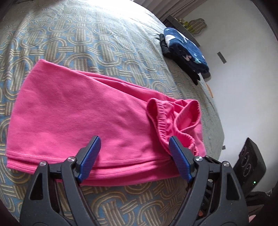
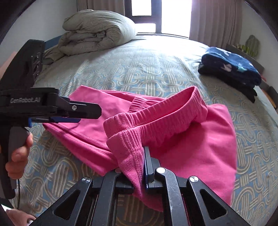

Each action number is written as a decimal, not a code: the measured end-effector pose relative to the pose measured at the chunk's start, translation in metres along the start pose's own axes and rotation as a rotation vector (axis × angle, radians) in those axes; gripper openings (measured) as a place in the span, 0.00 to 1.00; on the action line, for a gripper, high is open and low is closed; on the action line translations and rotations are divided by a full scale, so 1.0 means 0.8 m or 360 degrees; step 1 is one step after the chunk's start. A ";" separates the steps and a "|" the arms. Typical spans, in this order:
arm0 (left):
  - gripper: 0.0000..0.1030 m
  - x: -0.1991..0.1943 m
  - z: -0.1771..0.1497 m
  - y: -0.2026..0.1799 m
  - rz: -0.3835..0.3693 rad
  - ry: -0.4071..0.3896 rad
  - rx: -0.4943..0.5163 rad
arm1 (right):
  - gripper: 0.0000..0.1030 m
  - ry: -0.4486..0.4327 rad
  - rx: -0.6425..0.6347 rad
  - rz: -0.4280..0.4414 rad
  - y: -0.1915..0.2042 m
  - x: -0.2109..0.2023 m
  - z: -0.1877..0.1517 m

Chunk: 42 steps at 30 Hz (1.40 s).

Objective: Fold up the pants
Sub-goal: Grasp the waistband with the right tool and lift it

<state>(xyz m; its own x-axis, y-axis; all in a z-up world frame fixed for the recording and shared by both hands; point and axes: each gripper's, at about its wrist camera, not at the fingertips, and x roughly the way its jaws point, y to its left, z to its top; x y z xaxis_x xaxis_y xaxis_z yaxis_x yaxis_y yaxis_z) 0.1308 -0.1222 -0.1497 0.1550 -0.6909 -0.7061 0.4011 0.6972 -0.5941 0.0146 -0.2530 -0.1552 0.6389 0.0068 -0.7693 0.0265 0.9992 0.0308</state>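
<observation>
With the right gripper's (image 2: 139,166) fingers clamping the ribbed waistband of the bright pink fleece pants (image 1: 69,111) lying half-folded near the patterned bed's (image 1: 86,34) front edge, and the left gripper's (image 1: 134,156) fingers hanging apart, the bunched waistband is risking dragging the layers askew.

Left wrist view: close, angled down over the pink pants (image 1: 73,111) on the bed (image 1: 86,34). Right wrist view: close, facing the window (image 2: 161,15); both share pants and bed.
</observation>
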 end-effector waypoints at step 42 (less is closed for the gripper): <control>0.83 0.045 -0.024 -0.061 -0.0128 0.0284 0.0155 | 0.16 0.0272 0.0886 0.0526 -0.142 0.027 0.077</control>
<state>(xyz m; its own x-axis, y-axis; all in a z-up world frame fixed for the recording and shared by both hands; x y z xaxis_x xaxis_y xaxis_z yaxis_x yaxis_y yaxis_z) 0.0994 -0.1773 -0.1538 -0.0399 -0.6927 -0.7201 0.4924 0.6135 -0.6174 0.0729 -0.3692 -0.1356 0.5520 0.3609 -0.7517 0.2725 0.7739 0.5717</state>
